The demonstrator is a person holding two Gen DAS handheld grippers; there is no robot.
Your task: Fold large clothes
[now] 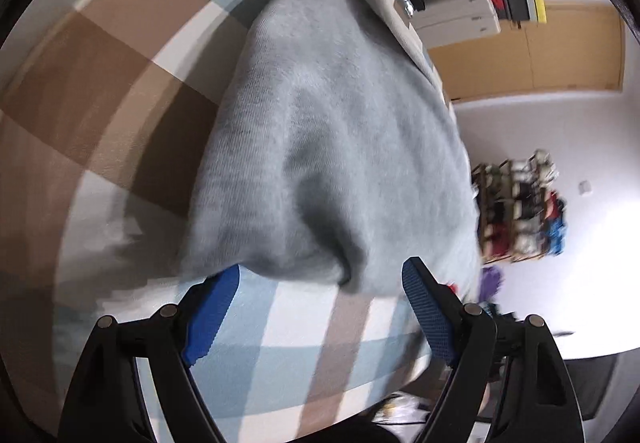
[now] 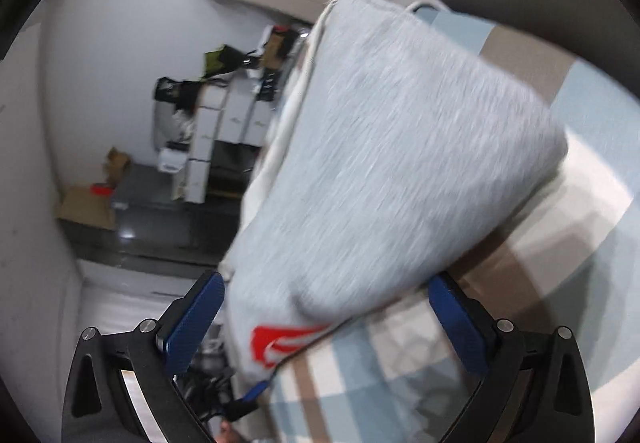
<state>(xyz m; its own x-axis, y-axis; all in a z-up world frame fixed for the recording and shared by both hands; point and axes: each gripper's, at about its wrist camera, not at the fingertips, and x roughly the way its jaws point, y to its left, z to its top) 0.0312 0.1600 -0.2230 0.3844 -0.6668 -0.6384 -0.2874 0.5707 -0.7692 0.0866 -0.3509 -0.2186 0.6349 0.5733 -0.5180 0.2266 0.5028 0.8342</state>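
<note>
1. Left wrist view shows your left claw [image 1: 320, 307] with its blue pads spread wide and nothing pinched between them; the near folded edge of the grey sweatshirt [image 1: 332, 131] sits just beyond the tips.
2. That sweatshirt lies on the checked bedspread [image 1: 132, 55], already doubled into a thick bundle, so the bed carries its weight and you need hold none of it.
3. Your right claw [image 2: 326, 303] also stands open, straddling the sweatshirt's corner where the red print [image 2: 280, 341] shows; the frames are blurred, but no pad seems to press the cloth.
4. Both claws sit at the sweatshirt's near edge, one toward each side, probably so you can lift that edge evenly.
5. Beside the sweatshirt's far end, a white drawstring [image 2: 312, 43] trails toward the bed's side.
</note>
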